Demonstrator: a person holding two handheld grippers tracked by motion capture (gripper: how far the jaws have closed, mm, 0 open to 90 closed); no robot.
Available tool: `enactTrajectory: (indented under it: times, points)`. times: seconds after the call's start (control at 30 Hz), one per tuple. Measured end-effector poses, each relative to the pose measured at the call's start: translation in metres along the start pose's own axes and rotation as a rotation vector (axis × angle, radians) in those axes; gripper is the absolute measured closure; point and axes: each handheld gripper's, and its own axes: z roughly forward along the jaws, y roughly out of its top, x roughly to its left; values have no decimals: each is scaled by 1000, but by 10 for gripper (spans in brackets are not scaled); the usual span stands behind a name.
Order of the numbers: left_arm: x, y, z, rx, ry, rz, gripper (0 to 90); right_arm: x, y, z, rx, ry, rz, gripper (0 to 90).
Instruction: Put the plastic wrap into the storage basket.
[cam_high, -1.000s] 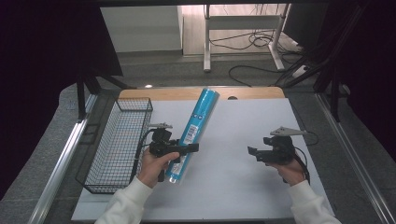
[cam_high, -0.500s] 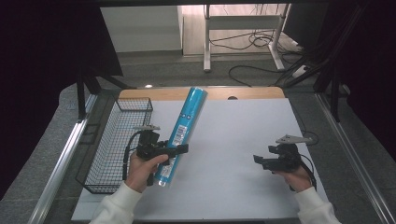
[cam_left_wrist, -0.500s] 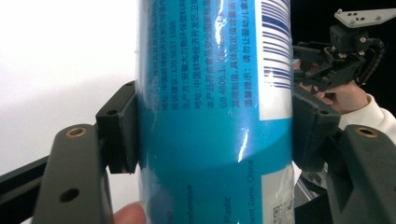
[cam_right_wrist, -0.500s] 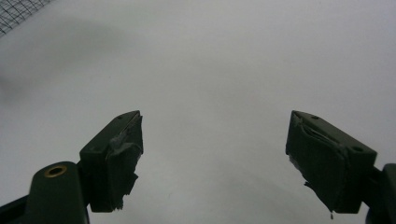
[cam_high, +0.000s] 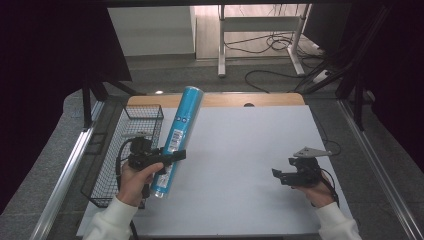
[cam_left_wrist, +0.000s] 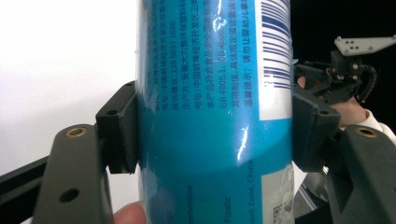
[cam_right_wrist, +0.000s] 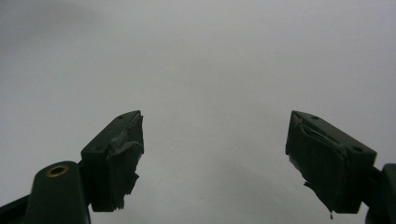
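A tall blue cylindrical can with a white label strip is lifted off the table, tilted with its top leaning away. My left gripper is shut on its lower part; in the left gripper view both black pads press the can's sides, and a fingertip shows at the bottom. My right gripper hovers low over the white table at the right, jaws wide apart with nothing between them. The right gripper also appears past the can in the left gripper view.
A black wire basket sits along the left side of the white tabletop, just beside the left hand. A wooden strip borders the table's far edge. Metal rails run along both sides; cables lie on the floor beyond.
The left gripper has carried the can leftward and toward the person, nearer the basket. The right gripper has drawn back toward the near right of the table.
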Motion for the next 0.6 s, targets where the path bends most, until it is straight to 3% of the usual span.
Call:
enactTrajectory:
  times: [0.17, 0.6]
  points:
    - [8, 0, -12, -20, 20, -28, 322, 0, 0, 1, 8, -10, 2, 195]
    - [29, 12, -44, -50, 97, -54, 322, -4, 0, 0, 6, -42, 13, 187]
